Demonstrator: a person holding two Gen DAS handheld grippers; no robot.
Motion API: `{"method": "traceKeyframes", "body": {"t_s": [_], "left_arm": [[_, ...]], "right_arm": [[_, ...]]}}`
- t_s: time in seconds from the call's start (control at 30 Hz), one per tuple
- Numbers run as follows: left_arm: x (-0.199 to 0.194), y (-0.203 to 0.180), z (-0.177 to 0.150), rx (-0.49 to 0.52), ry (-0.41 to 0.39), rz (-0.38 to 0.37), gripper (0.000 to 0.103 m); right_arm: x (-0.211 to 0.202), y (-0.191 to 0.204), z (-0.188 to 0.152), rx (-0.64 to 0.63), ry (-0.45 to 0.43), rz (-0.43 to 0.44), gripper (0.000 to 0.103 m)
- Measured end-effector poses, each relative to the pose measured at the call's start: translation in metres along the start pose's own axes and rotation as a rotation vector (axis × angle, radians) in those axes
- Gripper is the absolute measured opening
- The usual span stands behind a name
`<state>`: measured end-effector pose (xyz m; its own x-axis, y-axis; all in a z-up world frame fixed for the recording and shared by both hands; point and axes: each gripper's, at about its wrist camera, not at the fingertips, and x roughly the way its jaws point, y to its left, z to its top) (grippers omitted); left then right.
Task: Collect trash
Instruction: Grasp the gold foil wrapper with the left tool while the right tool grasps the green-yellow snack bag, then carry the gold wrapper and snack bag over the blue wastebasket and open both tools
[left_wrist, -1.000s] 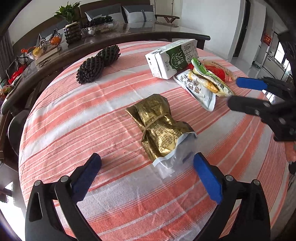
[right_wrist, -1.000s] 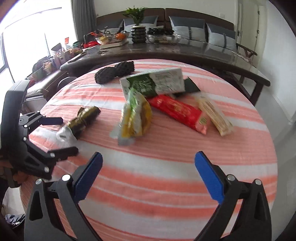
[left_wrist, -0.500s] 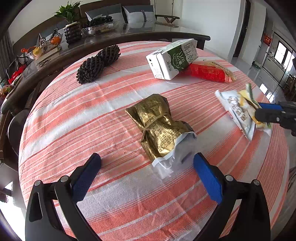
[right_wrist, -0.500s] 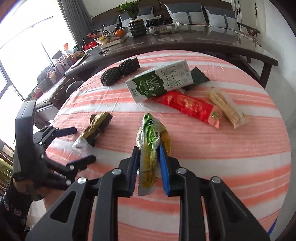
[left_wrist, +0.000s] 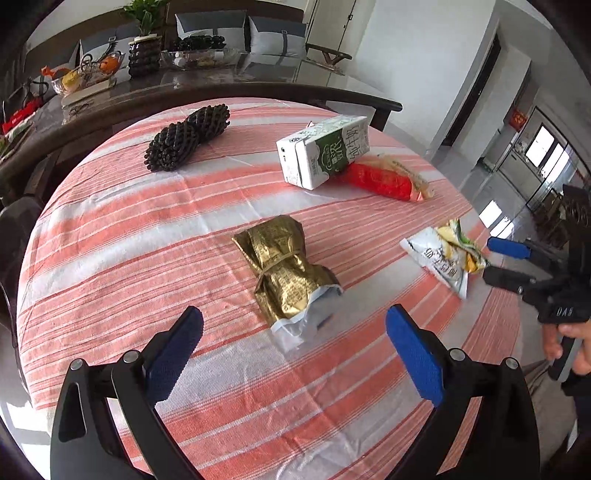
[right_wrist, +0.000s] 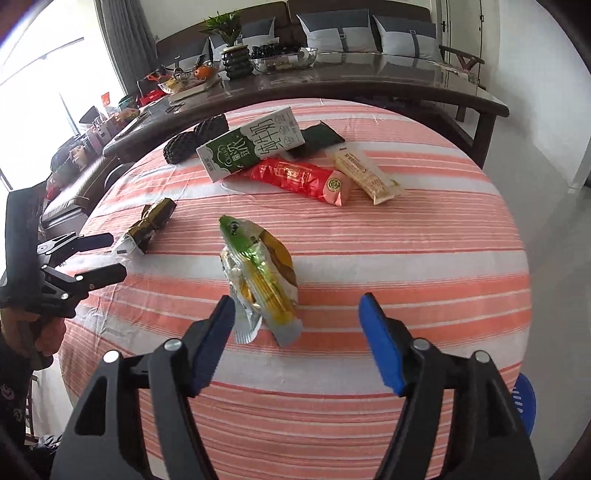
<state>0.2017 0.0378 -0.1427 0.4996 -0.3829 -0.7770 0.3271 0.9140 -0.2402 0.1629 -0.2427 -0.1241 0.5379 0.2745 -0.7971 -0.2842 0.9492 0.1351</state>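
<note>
On the left of the tabletop (left_wrist: 110, 236), the left gripper (left_wrist: 293, 347) has not moved: its jaws stand wide apart and grasp nothing, hovering just short of the crumpled gold wrapper (left_wrist: 286, 271), which lies near the middle of the striped cloth as it did a second ago. Beyond it, toward the far edge, the milk carton (left_wrist: 325, 151) rests against the red wrapper (left_wrist: 380, 181), and the two dark pinecone-like lumps (left_wrist: 186, 136) sit at the far left, all unmoved.

The change is on the right. Half a second ago the right gripper (right_wrist: 295, 343) was clenched on the green-and-yellow snack bag (right_wrist: 262, 275) and carrying it toward the near right edge of the tabletop. Now its jaws have sprung apart and it is released; the bag lies on the cloth between and just ahead of the fingertips, close to that near right edge. From the left wrist view the bag (left_wrist: 445, 256) sits just beside the open right gripper (left_wrist: 496, 262).

My reading is that the bag has only been dragged nearer, not collected; it looks either dropped or staged for regrasping. No bin is clearly visible, so all the trash appears still uncollected.
</note>
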Motion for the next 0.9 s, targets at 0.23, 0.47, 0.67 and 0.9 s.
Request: {"method": "traceKeyframes", "body": {"t_s": [0.23,0.47,0.67,0.9], "left_arm": [[0.038,-0.008,0.028,0.024,0.116,0.074,0.098],[0.050,-0.016,0.035,0.060,0.127,0.137,0.060],[0.036,-0.026,0.027,0.095,0.084,0.086,0.038],[0.024,-0.075,0.007,0.121,0.048,-0.035,0.038]], "right_arm": [[0.029,0.020,0.016,-0.087,0.071,-0.004,0.087],[0.057,0.025,0.025,-0.107,0.135,0.010,0.069],[0.037,0.016,0.018,-0.037,0.086,0.029,0.037],[0.001,0.000,-0.010,0.016,0.038,0.021,0.037]]}}
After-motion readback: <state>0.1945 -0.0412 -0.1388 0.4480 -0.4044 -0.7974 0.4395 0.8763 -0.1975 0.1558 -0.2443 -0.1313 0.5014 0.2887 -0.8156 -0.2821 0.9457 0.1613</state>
